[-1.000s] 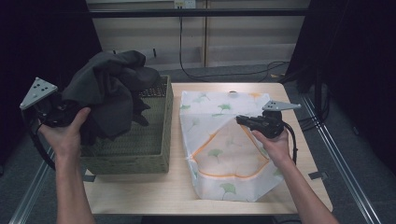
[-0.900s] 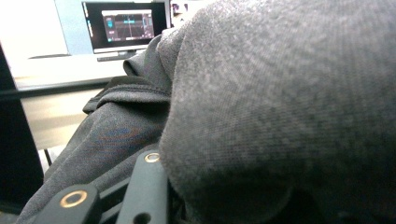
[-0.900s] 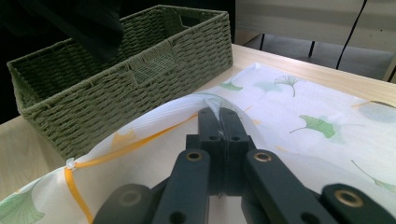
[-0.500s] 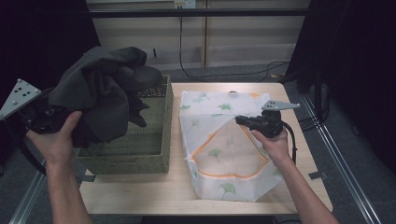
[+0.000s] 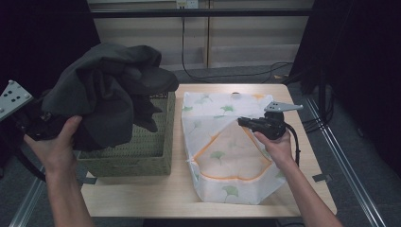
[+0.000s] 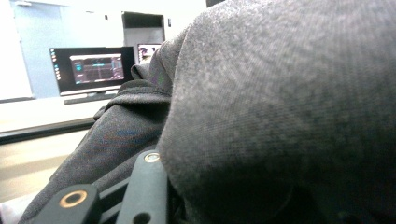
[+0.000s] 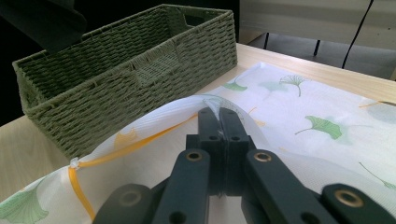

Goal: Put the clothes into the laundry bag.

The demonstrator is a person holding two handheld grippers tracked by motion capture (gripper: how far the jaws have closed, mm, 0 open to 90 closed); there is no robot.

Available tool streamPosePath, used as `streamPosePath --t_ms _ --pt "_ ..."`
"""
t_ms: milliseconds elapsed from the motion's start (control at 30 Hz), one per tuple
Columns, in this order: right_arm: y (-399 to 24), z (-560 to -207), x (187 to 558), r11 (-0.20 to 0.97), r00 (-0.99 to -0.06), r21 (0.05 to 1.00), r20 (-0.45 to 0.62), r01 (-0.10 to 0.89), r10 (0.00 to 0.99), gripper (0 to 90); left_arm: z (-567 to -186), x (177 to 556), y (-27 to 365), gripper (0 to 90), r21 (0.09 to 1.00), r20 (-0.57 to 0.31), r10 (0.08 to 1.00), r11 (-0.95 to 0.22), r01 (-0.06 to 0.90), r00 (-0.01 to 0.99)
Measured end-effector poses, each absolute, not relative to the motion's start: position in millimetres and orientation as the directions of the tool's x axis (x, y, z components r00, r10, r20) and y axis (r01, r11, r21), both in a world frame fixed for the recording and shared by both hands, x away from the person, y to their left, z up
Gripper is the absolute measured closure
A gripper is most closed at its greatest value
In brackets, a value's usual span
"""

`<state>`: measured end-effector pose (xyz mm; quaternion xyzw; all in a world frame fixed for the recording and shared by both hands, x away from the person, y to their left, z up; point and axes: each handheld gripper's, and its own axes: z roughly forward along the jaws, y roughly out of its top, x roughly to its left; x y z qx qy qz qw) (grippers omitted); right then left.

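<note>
High view: the left gripper [image 5: 35, 124] holds the dark cloth [image 5: 106, 90] above the basket [image 5: 142, 151]. Beside the basket, the right gripper [image 5: 243, 122] pinches the bag [image 5: 227, 161] rim, fingers closed. Packing looks undone.

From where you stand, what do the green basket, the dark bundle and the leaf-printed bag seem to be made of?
The green basket looks like woven twisted cord or paper rope, matt: its plaited rows show clearly. The dark bundle seems a soft grey knit garment, fleece or jersey, given its fuzzy surface and limp folds. The leaf-printed bag appears to be thin white mesh fabric with orange trim, slightly see-through; probably synthetic, though I cannot be sure.
</note>
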<state>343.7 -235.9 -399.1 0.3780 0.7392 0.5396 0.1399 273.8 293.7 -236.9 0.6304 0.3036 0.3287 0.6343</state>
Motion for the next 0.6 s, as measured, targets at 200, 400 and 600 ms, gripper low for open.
streamPosePath --t_ms 200,400,600 --pt "-235 -399 344 0.132 -0.676 0.903 0.202 0.408 0.709 89.7 -229 266 282 65.1 0.999 0.030 0.783 -0.005 -0.042 0.621" --pt "-235 -398 343 0.132 -0.680 0.905 0.202 0.405 0.705 89.7 -221 257 277 65.1 0.998 0.020 0.729 0.023 -0.054 0.684" --pt "-233 -398 343 0.138 -0.686 0.905 0.199 0.403 0.700 89.7 -212 246 265 65.0 0.996 0.061 0.689 0.010 -0.093 0.723"
